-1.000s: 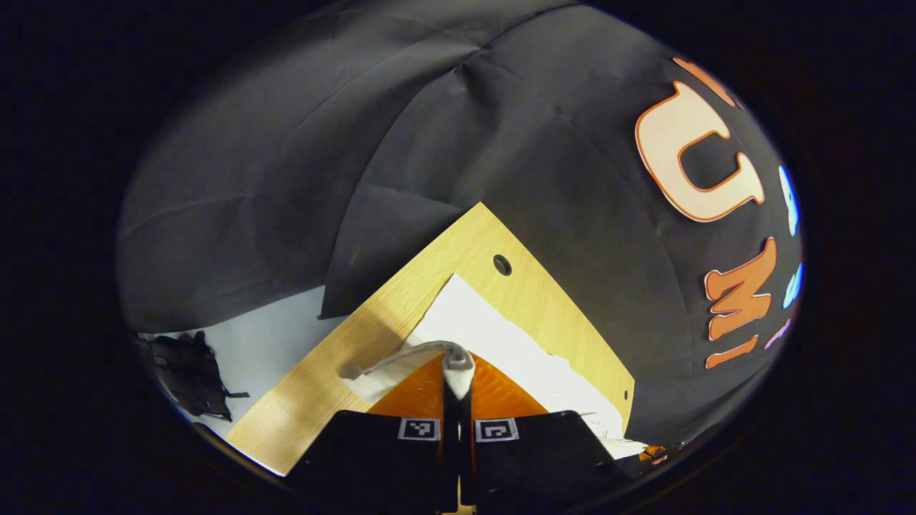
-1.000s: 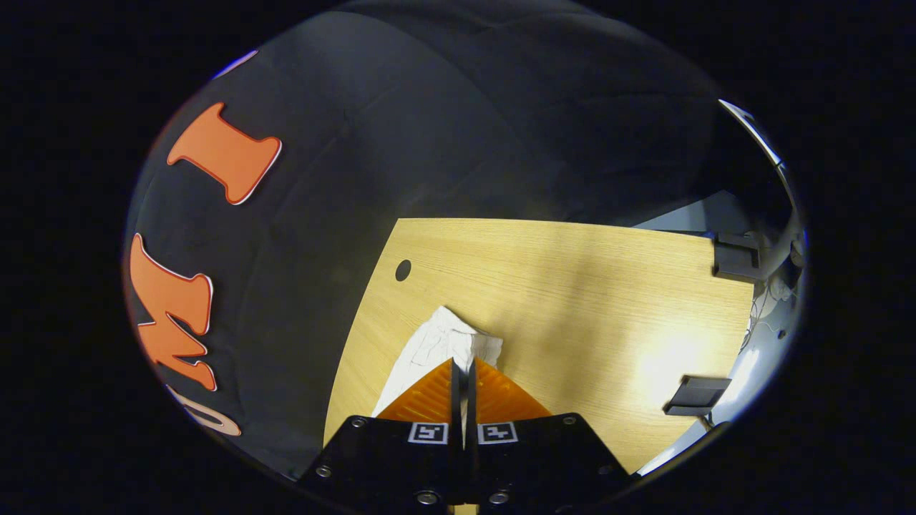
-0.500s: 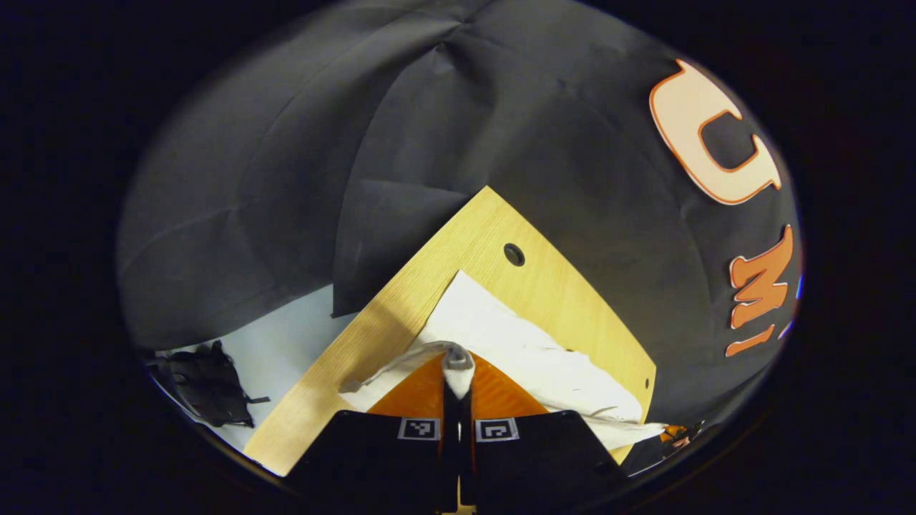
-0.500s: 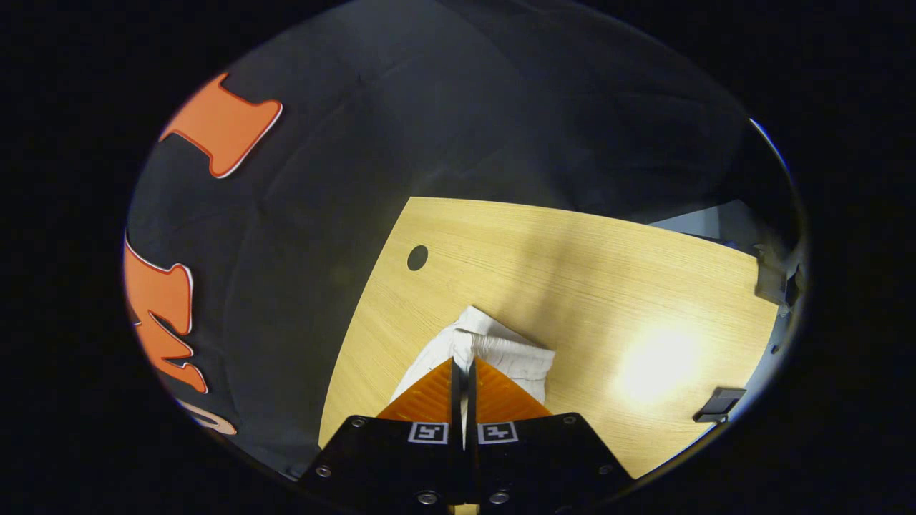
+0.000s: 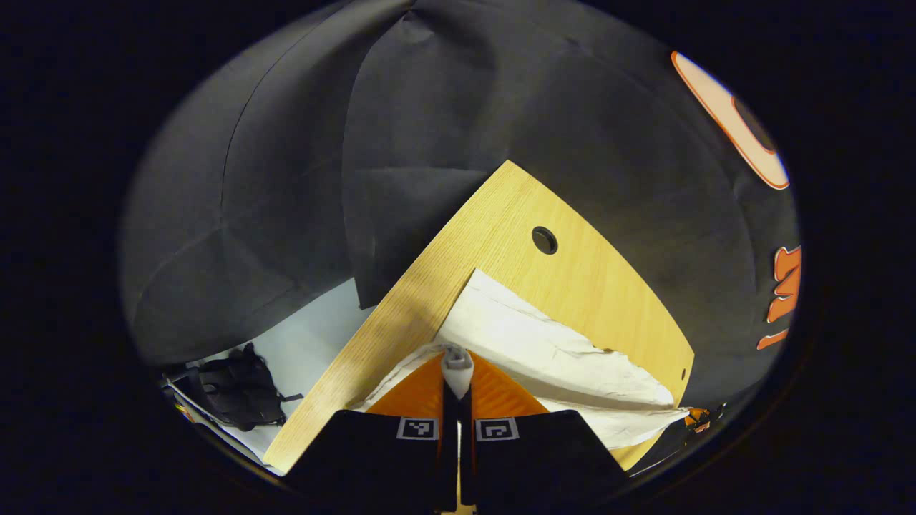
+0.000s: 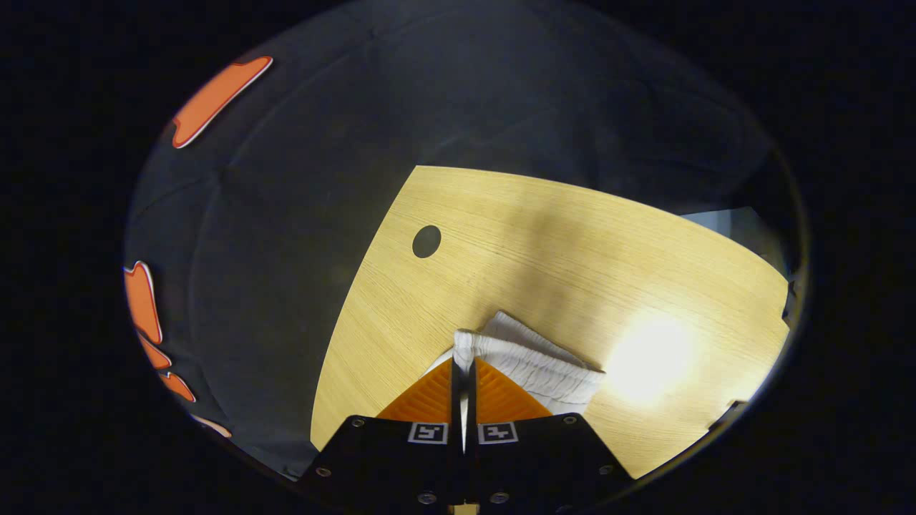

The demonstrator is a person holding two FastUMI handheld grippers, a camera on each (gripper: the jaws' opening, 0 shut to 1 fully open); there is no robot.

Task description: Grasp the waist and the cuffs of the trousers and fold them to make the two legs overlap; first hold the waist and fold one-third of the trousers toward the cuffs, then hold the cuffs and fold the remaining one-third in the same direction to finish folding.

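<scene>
White trousers lie crumpled across the near part of the wooden table in the left gripper view. My left gripper is shut on a bunched edge of this cloth, which stands up between the fingertips. In the right gripper view, my right gripper is shut on the trousers' ribbed waistband. The band trails to the right of the fingers and rests on the table. At the far end of the trousers in the left gripper view, a small part of the other gripper shows.
A round cable hole sits near the table's far corner, also visible as the hole in the right gripper view. The black cloth wall stands close behind the table. On the pale floor at the left lies a black bag.
Both grippers stay shut on the trousers and have swung. The table corner and hole sit higher in both views. The waistband now stretches out to the right of the right fingers.
</scene>
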